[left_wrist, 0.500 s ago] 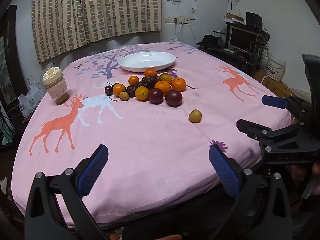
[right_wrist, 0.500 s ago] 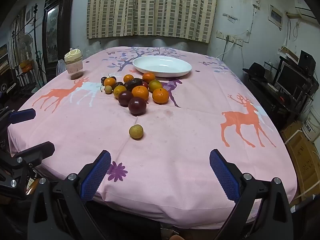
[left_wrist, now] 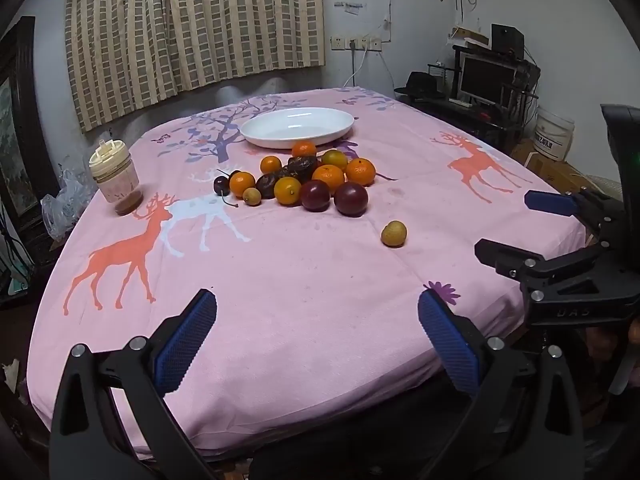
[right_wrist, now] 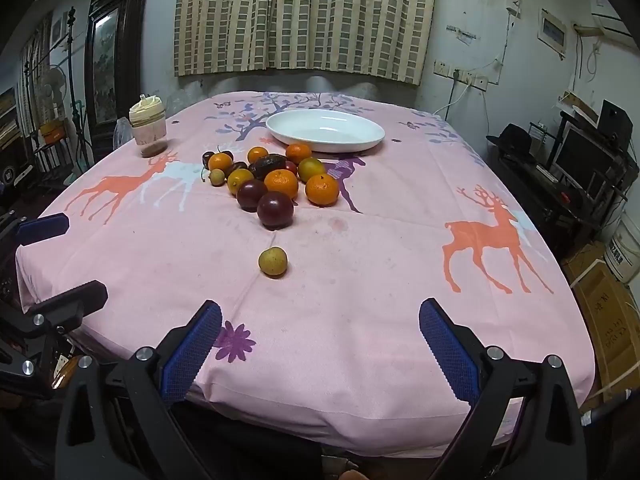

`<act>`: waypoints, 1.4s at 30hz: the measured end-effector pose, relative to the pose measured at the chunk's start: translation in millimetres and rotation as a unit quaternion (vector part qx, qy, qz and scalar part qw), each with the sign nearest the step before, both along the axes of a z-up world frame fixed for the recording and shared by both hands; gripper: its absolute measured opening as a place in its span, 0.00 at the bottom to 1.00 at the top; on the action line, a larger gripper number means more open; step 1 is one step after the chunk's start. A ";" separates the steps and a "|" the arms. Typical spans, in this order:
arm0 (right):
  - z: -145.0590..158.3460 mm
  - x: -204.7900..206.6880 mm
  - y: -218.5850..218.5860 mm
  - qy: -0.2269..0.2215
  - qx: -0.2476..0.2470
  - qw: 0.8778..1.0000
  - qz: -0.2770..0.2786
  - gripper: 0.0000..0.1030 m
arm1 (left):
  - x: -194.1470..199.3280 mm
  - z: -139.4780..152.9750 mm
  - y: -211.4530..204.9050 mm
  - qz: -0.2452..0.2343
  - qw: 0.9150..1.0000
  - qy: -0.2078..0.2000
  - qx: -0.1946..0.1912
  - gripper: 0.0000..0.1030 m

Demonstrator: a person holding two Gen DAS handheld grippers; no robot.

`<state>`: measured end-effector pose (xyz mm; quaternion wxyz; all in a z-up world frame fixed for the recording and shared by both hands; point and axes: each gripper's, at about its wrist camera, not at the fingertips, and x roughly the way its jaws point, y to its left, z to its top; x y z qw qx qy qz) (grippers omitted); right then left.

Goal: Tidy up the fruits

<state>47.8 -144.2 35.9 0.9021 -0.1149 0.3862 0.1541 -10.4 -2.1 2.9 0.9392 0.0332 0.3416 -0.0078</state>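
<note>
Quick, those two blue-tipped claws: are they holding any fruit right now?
Left gripper: jaws wide open, holding nothing, above the near table edge.
Right gripper: jaws wide open, holding nothing, short of the small yellow fruit.

Left gripper [left_wrist: 318, 344] and right gripper [right_wrist: 320, 350] — both spread wide, nothing between them — tilt downward.

Two matching hand-held grippers, black frames with blue pads

The left gripper [left_wrist: 317, 336] and right gripper [right_wrist: 320, 336] look alike — angular matte-black arms studded with round silver screws, each finger faced with a blue pad [left_wrist: 185, 344] of fine cross-hatched texture; faint raised lettering marks the right one's side bracket — unreadable.
</note>
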 end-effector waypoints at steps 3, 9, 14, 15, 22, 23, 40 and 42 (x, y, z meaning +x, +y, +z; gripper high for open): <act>0.3 0.2 0.1 0.001 0.000 1.000 0.001 0.96 | 4.9 -0.6 3.3 0.000 1.000 0.001 0.002 0.96; -1.4 -0.4 0.5 0.000 0.000 1.000 0.001 0.96 | 5.1 -1.6 3.7 0.000 1.000 0.001 0.002 0.96; -0.9 -0.3 0.5 0.000 0.000 1.000 0.002 0.96 | 4.7 -2.5 4.2 0.001 1.000 0.002 0.001 0.96; -0.9 -0.3 0.6 0.000 -0.001 1.000 0.002 0.96 | 5.1 -2.5 4.1 0.001 1.000 0.002 0.001 0.96; -0.7 -0.6 0.7 0.000 -0.001 1.000 0.002 0.96 | 5.0 -2.7 4.6 0.000 1.000 0.003 0.001 0.96; -1.1 -0.8 0.8 0.000 0.000 1.000 0.002 0.96 | 5.4 -2.6 4.3 0.000 1.000 0.003 0.001 0.96; -0.2 -1.0 1.0 0.001 -0.001 1.000 0.002 0.96 | 5.7 -4.2 4.7 0.000 1.000 0.004 0.001 0.96; -0.3 -1.0 1.1 0.001 -0.001 1.000 0.002 0.96 | 5.6 -5.1 4.7 0.000 1.000 0.005 0.002 0.96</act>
